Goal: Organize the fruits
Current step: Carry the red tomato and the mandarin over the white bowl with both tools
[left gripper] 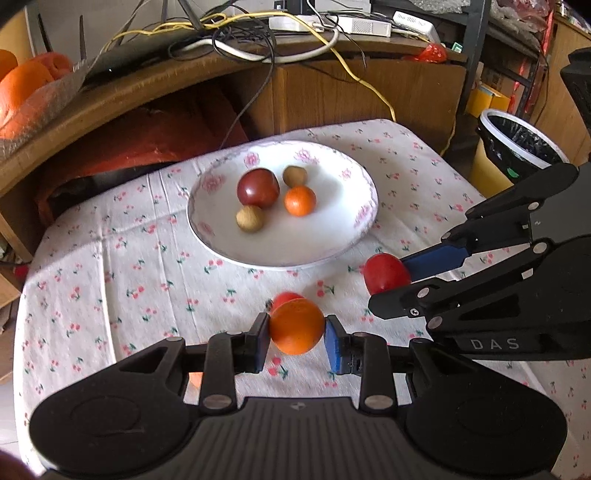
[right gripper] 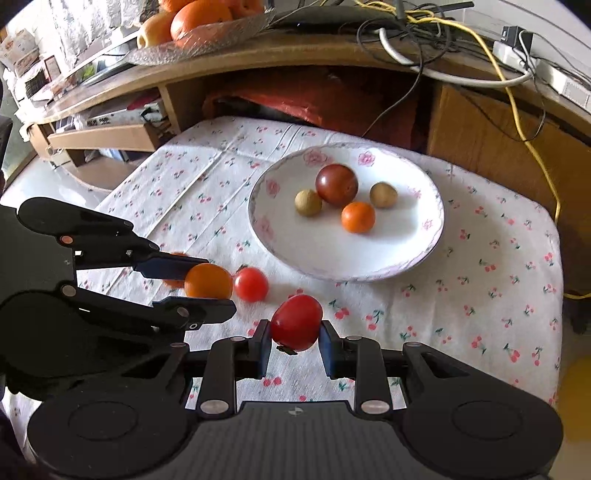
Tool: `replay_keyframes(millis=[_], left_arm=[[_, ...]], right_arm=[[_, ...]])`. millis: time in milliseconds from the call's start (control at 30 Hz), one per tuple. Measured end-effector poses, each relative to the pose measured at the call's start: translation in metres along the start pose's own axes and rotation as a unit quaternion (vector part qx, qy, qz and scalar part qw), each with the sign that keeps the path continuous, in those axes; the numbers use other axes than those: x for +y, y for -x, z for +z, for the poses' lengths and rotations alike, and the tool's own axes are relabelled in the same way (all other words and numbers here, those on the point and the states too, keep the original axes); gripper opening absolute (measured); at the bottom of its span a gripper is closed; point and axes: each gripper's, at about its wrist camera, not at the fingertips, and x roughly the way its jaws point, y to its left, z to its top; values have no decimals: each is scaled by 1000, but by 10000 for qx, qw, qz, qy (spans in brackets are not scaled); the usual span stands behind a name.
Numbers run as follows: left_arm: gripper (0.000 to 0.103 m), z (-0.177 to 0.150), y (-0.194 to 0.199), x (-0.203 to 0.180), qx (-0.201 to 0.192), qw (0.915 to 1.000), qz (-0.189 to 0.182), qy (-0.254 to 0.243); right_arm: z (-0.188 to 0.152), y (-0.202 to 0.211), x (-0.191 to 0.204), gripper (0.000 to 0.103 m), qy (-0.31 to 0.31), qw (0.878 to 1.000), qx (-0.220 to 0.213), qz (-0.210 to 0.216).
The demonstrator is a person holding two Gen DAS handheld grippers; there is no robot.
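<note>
My left gripper [left gripper: 296, 334] is shut on a small orange fruit [left gripper: 296, 325], held just above the cloth; the same gripper [right gripper: 201, 286] and orange fruit [right gripper: 208, 281] show at the left of the right wrist view. My right gripper [right gripper: 294, 339] is shut on a red tomato [right gripper: 296, 322], also seen as a red tomato [left gripper: 386, 273] in the left wrist view. A second small red tomato [right gripper: 251, 283] lies on the cloth between them, half hidden behind the orange fruit in the left wrist view. The white floral plate [left gripper: 332, 236] holds a dark red fruit [left gripper: 258, 187], an orange one [left gripper: 300, 200] and two brown ones.
The table wears a cherry-print cloth [left gripper: 129, 266]. Behind it runs a wooden desk [left gripper: 155, 88] with cables and a glass dish of large oranges [right gripper: 199, 22]. A lined waste bin [left gripper: 517, 144] stands to the right of the table.
</note>
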Motion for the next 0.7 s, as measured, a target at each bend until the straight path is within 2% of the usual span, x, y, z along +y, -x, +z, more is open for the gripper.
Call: replay_keyframes(millis=[333, 700], left_arm=[[39, 28, -9, 11, -202, 9995, 174, 163], [39, 40, -30, 14, -222, 9988, 344, 270]], right_arm=[[23, 0, -16, 24, -265, 9990, -319, -140], [30, -16, -29, 24, -479, 9979, -377, -235]])
